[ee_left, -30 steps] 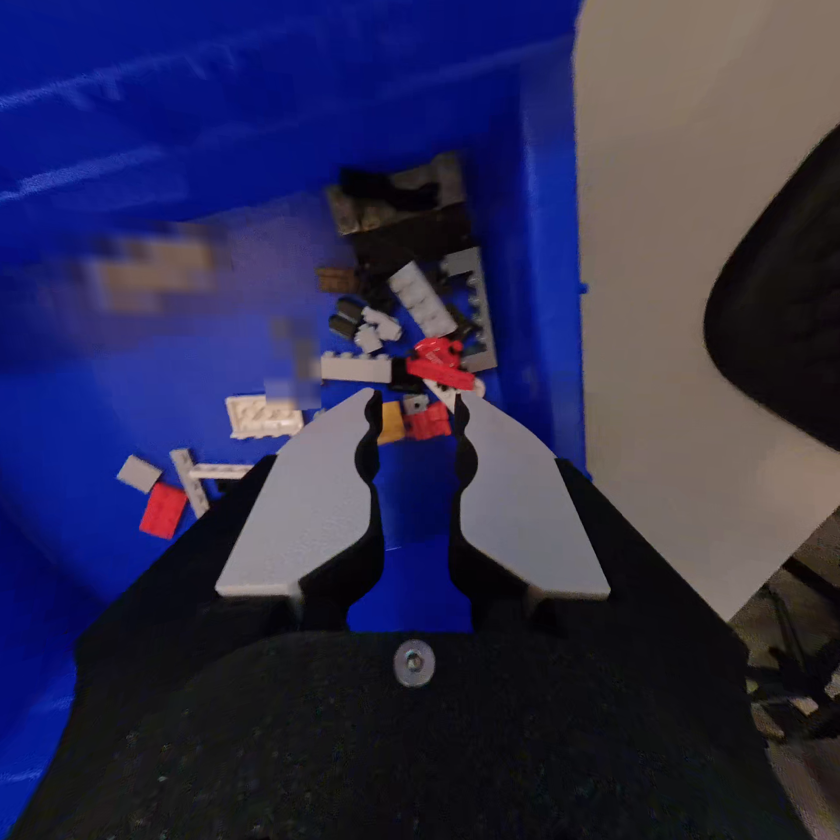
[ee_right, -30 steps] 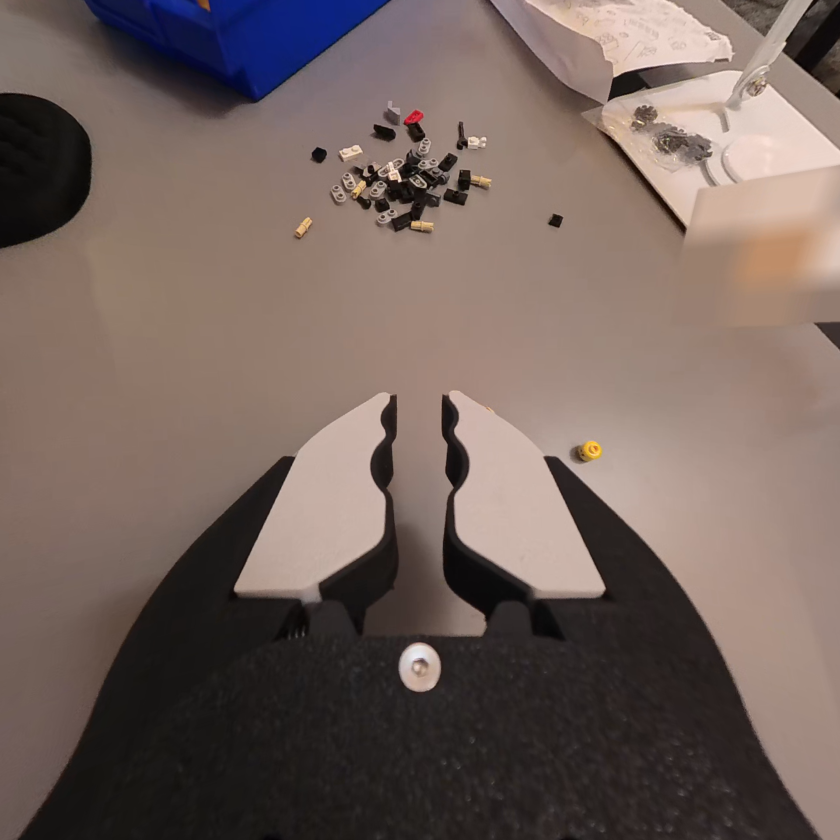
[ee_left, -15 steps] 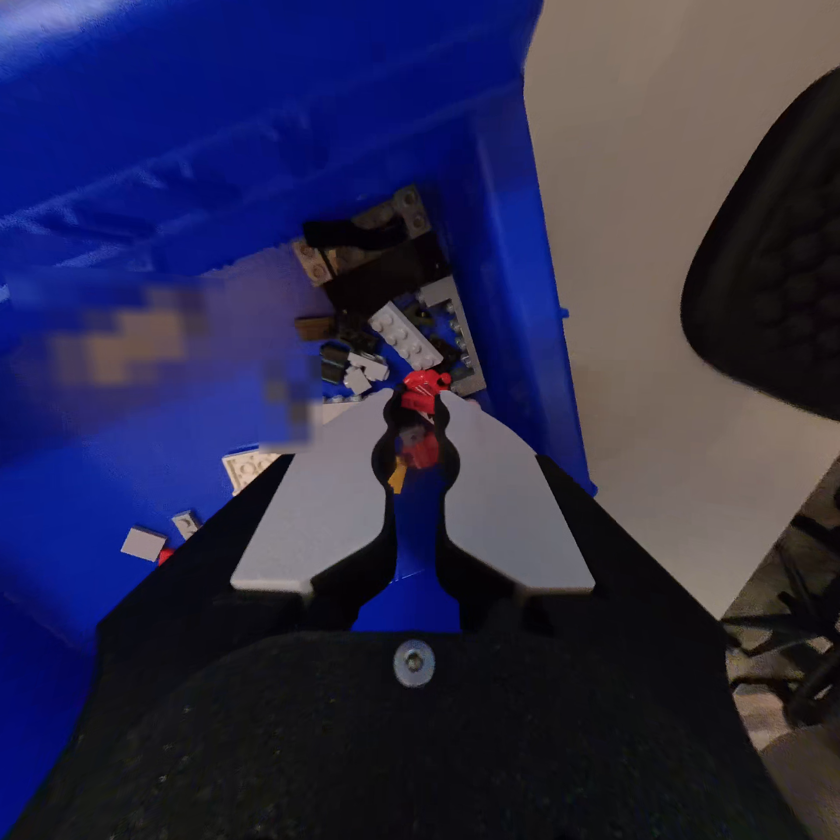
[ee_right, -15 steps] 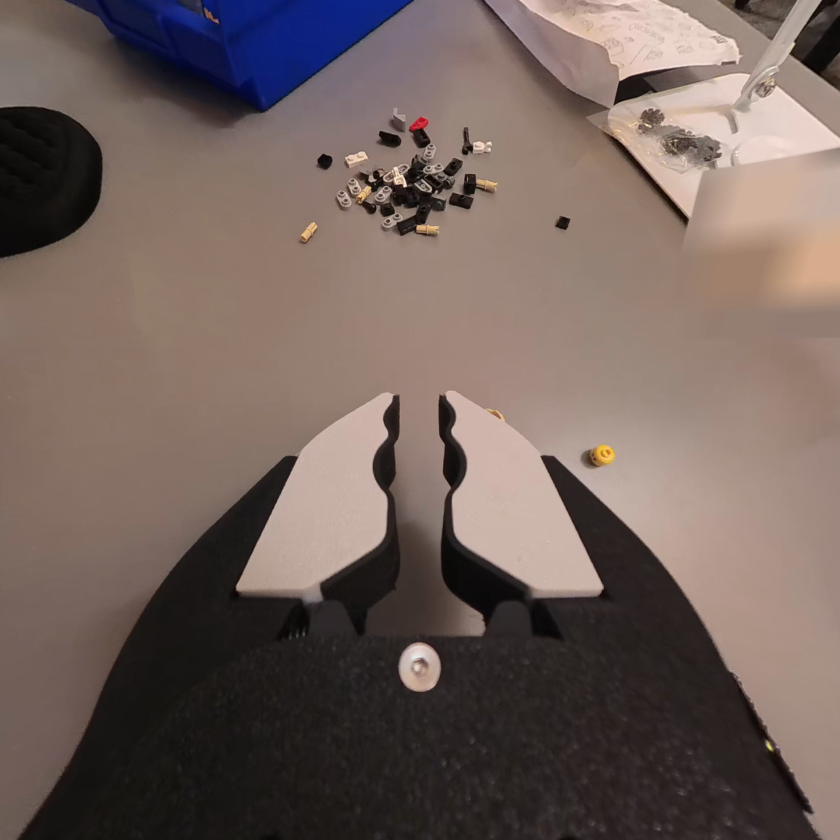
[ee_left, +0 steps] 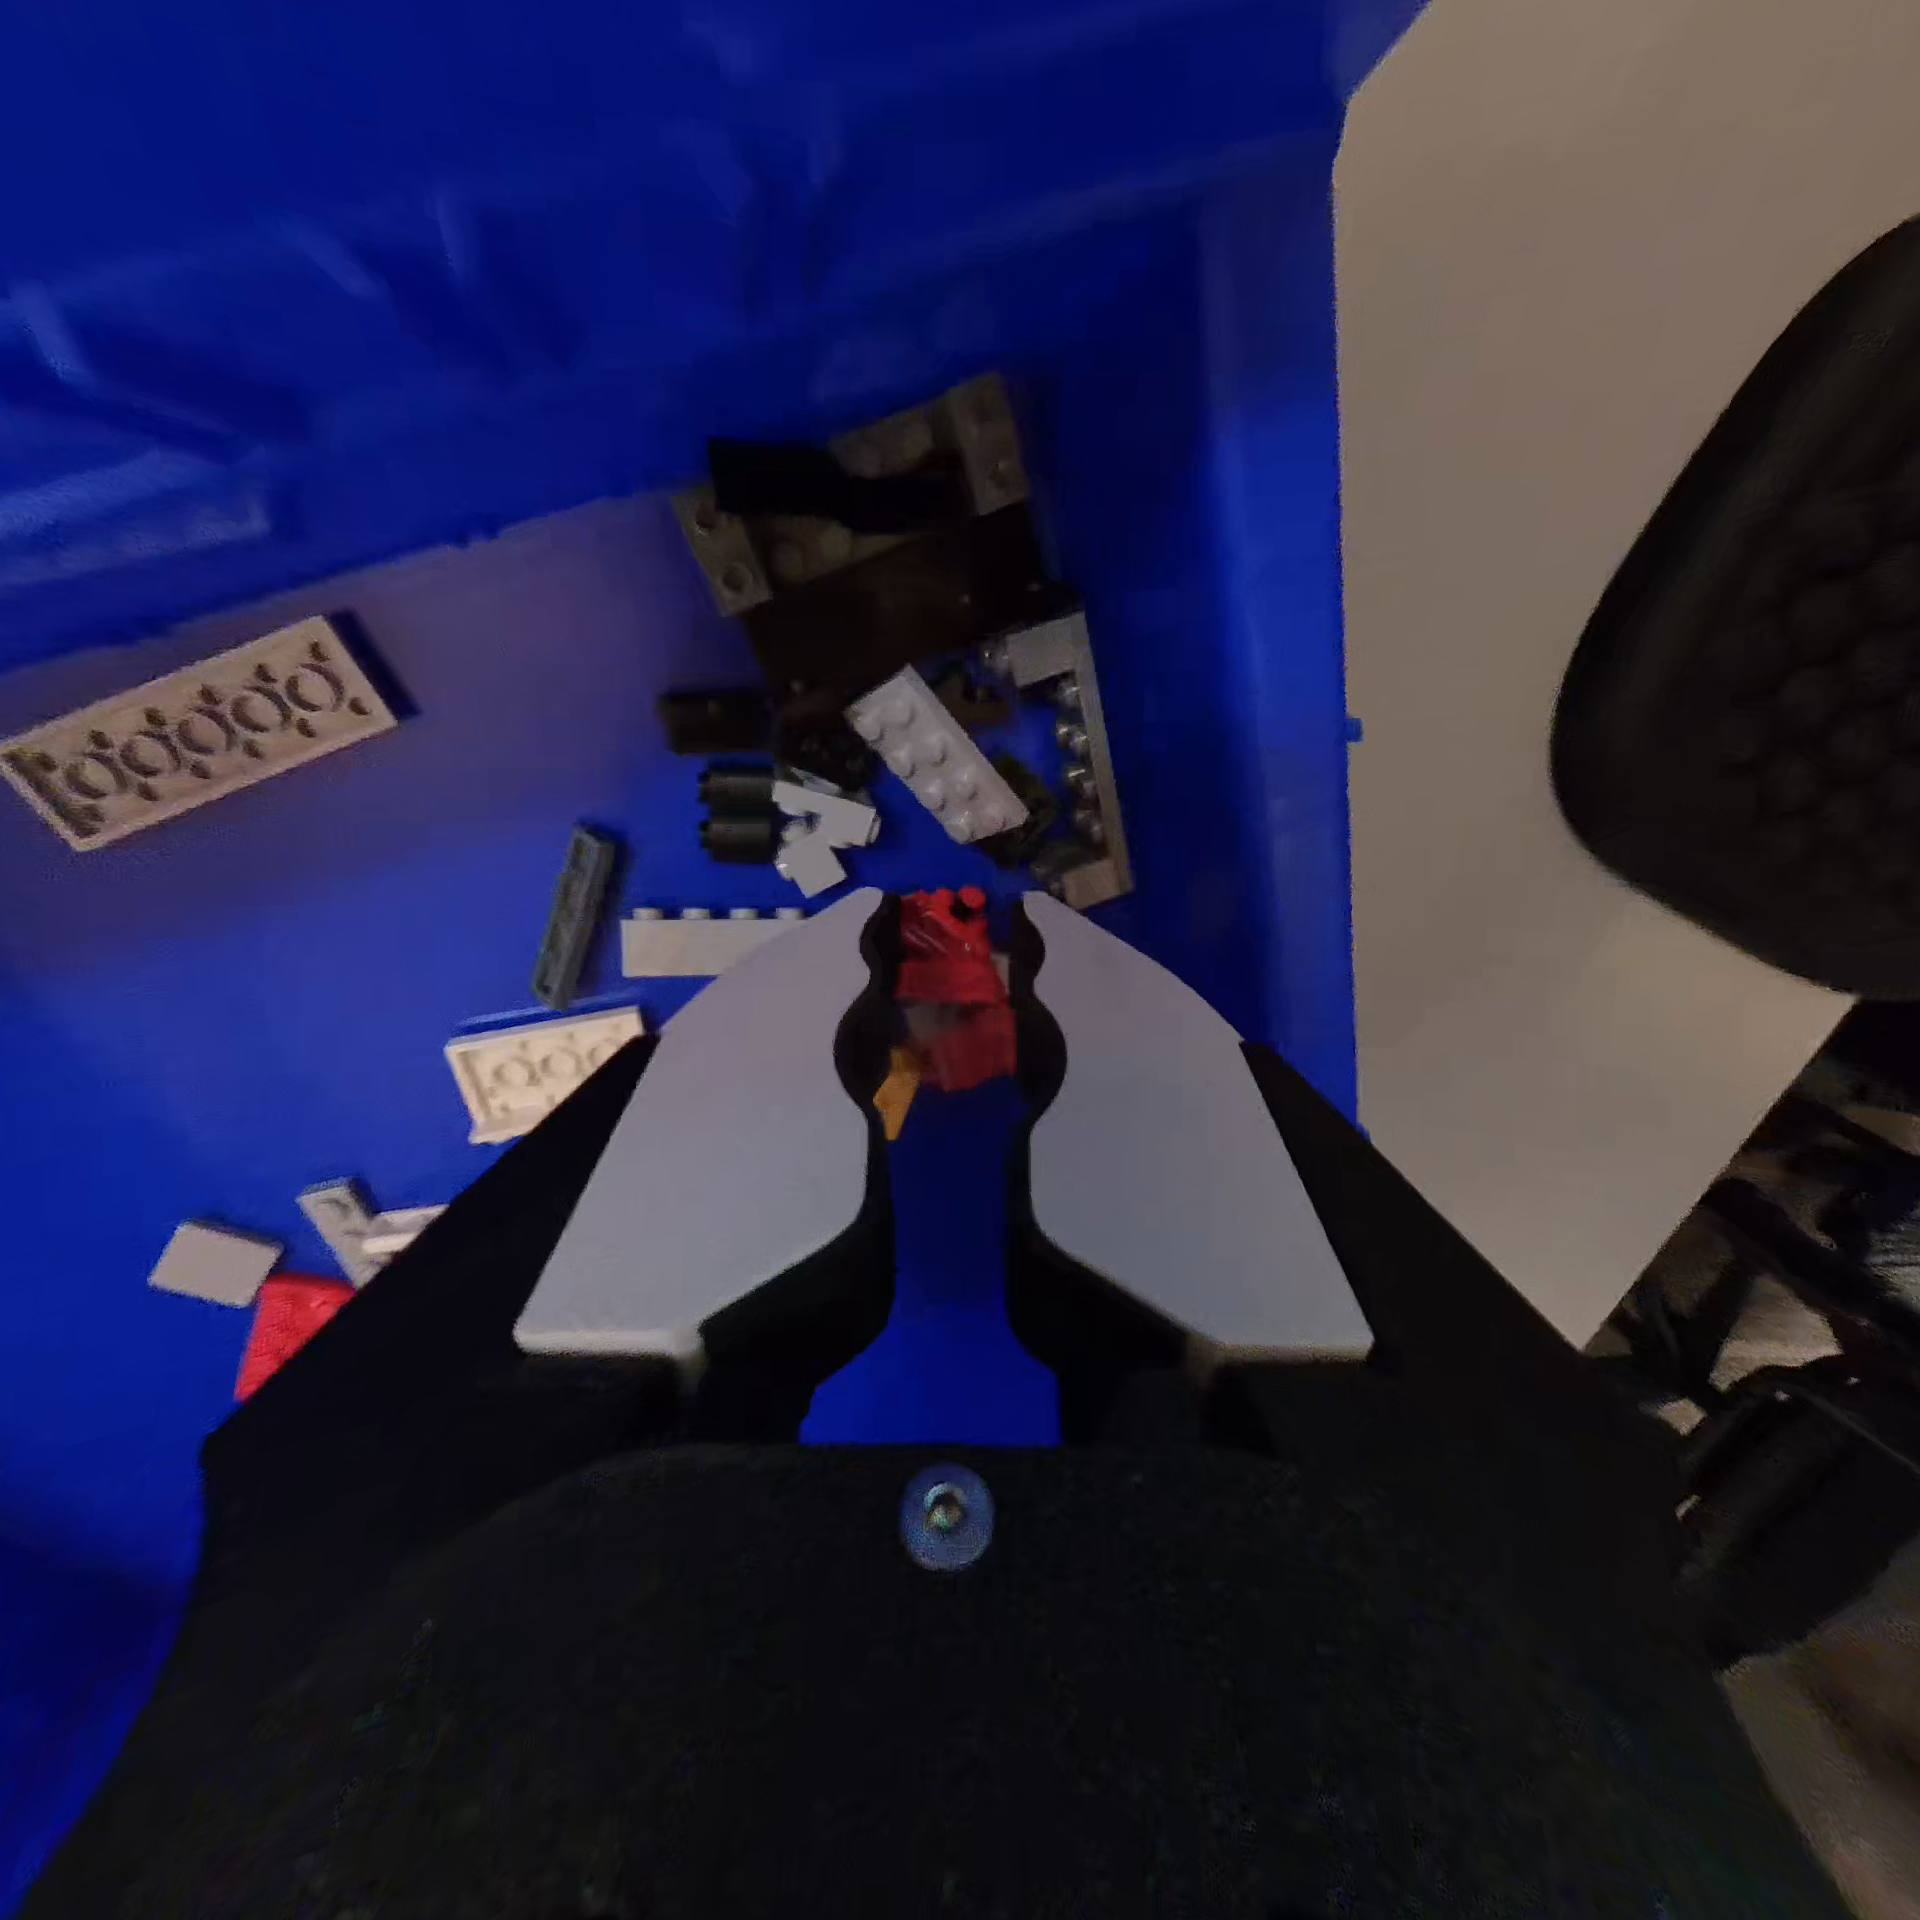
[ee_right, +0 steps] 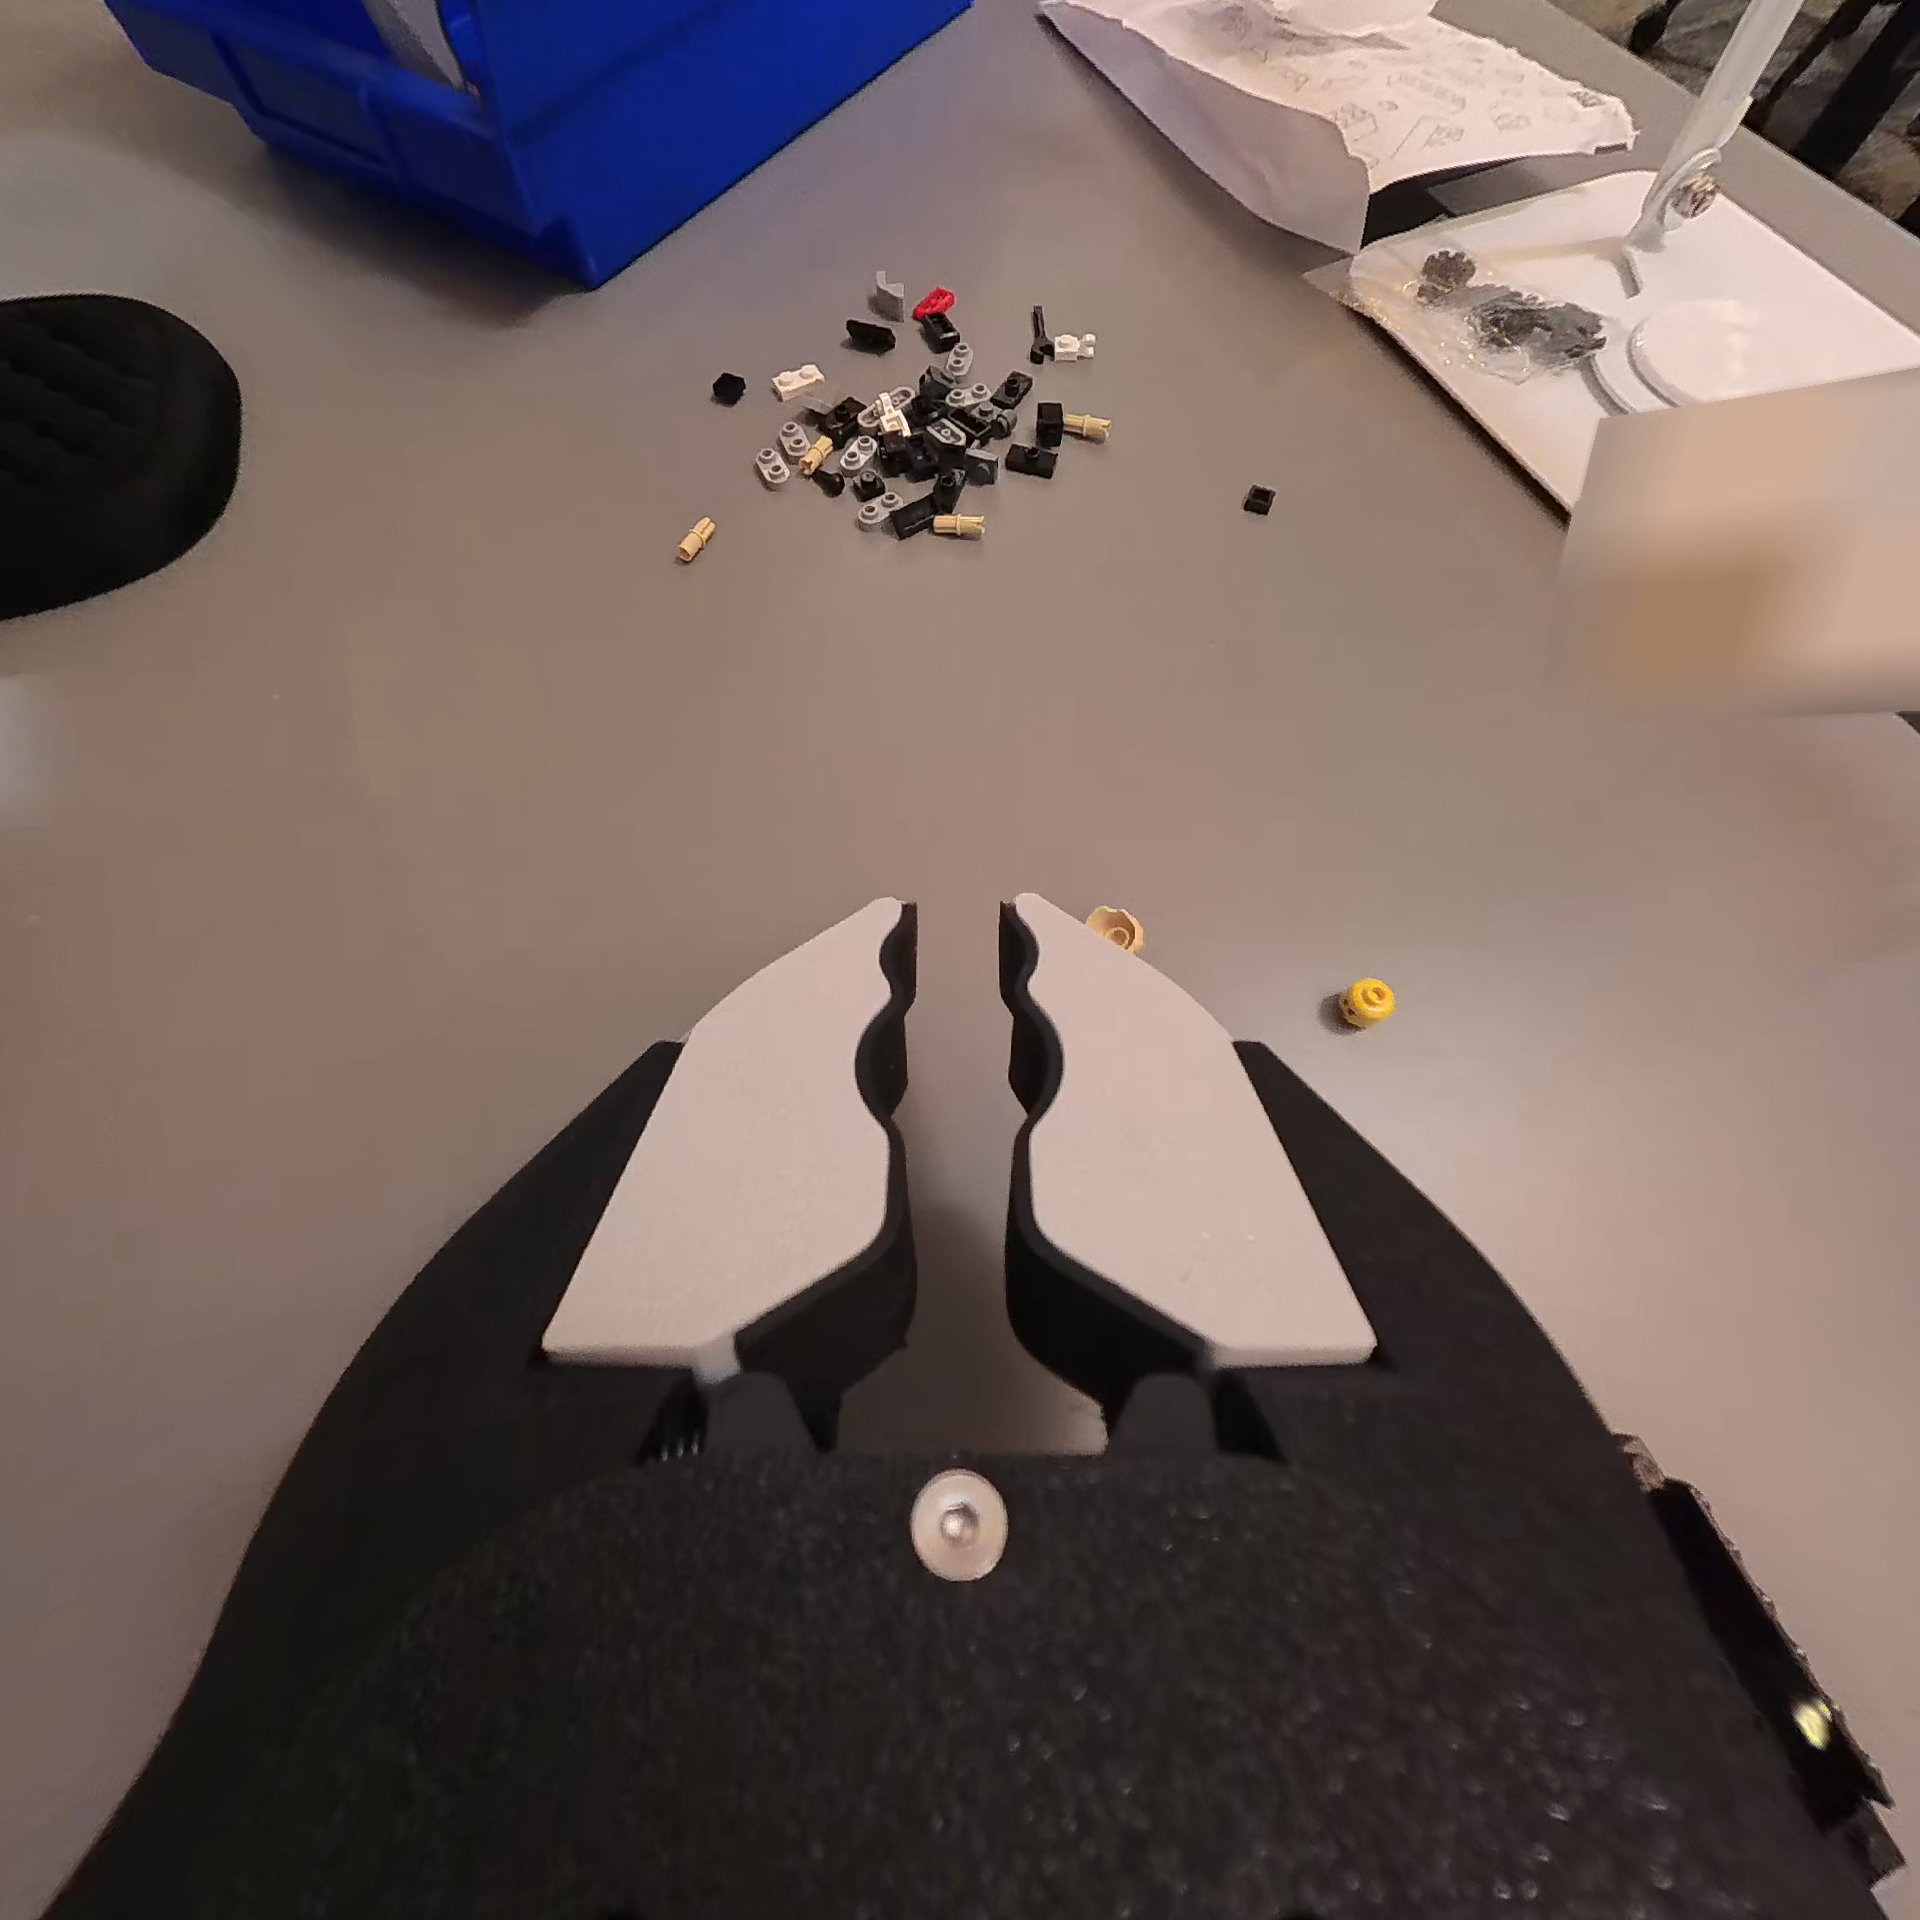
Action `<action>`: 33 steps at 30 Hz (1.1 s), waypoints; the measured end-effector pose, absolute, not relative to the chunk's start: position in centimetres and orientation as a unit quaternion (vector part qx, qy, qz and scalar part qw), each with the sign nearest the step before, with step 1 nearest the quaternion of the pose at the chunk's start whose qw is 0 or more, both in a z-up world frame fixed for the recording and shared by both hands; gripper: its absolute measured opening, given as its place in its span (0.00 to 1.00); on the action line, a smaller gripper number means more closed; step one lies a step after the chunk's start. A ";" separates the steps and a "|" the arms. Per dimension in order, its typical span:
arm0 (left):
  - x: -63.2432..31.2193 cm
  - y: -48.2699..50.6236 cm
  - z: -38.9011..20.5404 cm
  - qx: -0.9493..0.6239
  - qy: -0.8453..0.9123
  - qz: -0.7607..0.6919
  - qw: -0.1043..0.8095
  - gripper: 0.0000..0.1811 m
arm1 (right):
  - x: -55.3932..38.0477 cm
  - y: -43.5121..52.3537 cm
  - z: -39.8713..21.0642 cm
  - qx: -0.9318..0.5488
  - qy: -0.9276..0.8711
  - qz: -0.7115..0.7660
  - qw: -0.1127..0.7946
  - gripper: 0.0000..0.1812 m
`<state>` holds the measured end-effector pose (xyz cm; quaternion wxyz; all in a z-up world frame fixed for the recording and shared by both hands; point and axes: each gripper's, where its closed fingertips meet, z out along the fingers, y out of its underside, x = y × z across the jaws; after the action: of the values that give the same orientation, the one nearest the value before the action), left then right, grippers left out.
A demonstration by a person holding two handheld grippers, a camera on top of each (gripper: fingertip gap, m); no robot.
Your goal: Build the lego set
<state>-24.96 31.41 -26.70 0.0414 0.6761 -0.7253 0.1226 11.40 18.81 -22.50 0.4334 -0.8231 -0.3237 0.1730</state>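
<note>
Left gripper (ee_left: 945, 914) is inside the blue bin (ee_left: 1262, 623), fingers narrowed around a red piece (ee_left: 940, 951) near the tips. Contact with both fingers looks likely, but the pictures do not settle whether the piece is gripped or merely lies between them on the bin floor; a second red piece and a small orange one (ee_left: 896, 1093) show below it in the gap.

Bin contents: loose pieces only. A light grey brick (ee_left: 935, 769) and a dark grey and black cluster (ee_left: 883, 520) lie toward the far right corner; a tan plate (ee_left: 197, 732) lies well apart at left; a white plate (ee_left: 540, 1070) and a grey tile (ee_left: 213, 1262) lie nearer.

Right gripper (ee_right: 958, 914) hangs low over the grey table (ee_right: 416, 831), fingers a narrow gap apart and holding nothing. A tan round piece (ee_right: 1114, 925) lies just beside its right fingertip; a yellow round piece (ee_right: 1364, 1003) lies farther right. A heap of small black, grey and tan pieces (ee_right: 914, 436) sits farther ahead, near the bin. A torn paper bag (ee_right: 1330, 125) and a clear packet (ee_right: 1507, 312) lie at far right.

Assessment: no joined assembly is visible in either view. The task appears to be at the picking stage, with essentially all building left.
</note>
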 end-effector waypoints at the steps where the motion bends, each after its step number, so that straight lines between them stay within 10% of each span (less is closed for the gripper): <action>1: -24.9 31.4 -26.8 0.680 -0.722 0.126 0.039 0.12 | 11.4 18.8 -22.5 -0.823 -0.323 0.173 0.434 0.08; 16: -24.9 33.6 -24.0 0.702 -0.697 0.100 -0.103 0.00 | 10.8 18.4 -21.1 -0.809 -0.326 0.179 0.456 0.07; 33: -25.4 32.0 -27.5 0.693 -0.717 0.071 0.002 0.14 | 10.3 17.8 -21.3 -0.807 -0.327 0.185 0.456 0.07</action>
<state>-25.39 32.02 -27.50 0.0021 0.6930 -0.7174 0.0712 10.27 17.77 -21.30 0.4560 -0.8066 -0.3272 0.1853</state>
